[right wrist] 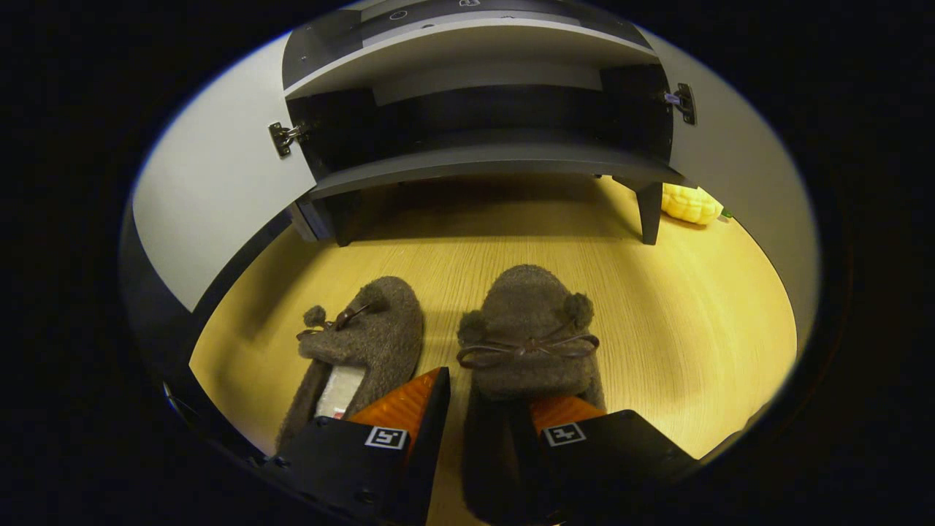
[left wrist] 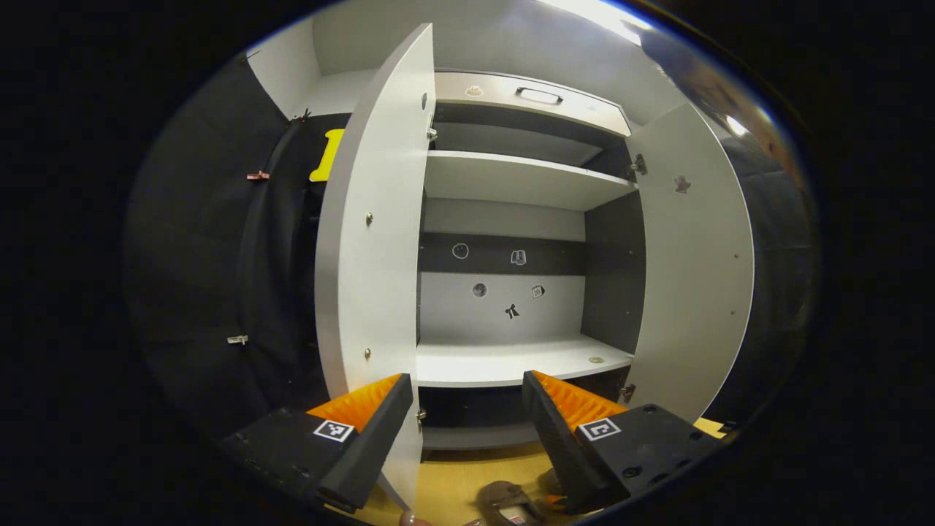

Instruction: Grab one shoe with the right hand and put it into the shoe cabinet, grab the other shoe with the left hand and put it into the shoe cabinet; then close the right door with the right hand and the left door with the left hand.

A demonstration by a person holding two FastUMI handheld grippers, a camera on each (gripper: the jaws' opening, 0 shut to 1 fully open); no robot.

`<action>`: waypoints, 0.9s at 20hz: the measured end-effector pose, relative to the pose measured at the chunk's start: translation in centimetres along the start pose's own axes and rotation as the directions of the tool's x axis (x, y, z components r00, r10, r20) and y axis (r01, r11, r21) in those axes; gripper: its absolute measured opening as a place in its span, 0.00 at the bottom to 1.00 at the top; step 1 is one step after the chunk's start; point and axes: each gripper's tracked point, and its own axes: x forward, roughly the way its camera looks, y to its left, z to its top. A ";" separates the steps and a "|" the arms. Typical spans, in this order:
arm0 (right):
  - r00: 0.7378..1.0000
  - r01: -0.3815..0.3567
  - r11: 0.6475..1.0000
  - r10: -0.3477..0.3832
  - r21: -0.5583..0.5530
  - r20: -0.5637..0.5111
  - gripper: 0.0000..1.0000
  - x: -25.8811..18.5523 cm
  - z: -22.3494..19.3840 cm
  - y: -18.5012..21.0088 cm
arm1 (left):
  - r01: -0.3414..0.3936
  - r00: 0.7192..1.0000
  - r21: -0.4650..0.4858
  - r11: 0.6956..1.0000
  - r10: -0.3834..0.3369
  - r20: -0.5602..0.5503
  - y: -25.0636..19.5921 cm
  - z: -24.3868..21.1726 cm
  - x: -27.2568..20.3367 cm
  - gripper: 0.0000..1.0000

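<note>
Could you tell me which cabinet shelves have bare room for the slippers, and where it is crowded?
The upper shelf is bare. The lower shelf is bare except for a small disc near its right end. The wooden floor is crowded where two slippers lie side by side.

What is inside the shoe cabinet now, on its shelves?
The shoe cabinet holds no shoes: the shelves in view are bare except one small round thing. Both slippers lie on the floor. The bottom compartment is too dark to judge.
</note>
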 end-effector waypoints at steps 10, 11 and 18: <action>1.000 0.026 0.999 -0.026 -0.043 -0.010 0.06 2.1 0.3 -0.5 | 0.009 1.000 0.041 0.999 -0.008 -0.018 -0.9 -0.8 0.8 0.95; 1.000 0.022 0.998 -0.023 -0.052 -0.007 0.05 1.6 0.5 -0.5 | 0.010 1.000 0.042 0.999 -0.009 -0.023 -0.8 -0.9 0.8 0.95; 0.997 -0.041 0.998 0.044 -0.054 0.066 0.05 -3.6 5.0 0.7 | 0.034 0.999 0.045 0.998 -0.033 -0.026 -1.3 -0.2 -0.2 0.95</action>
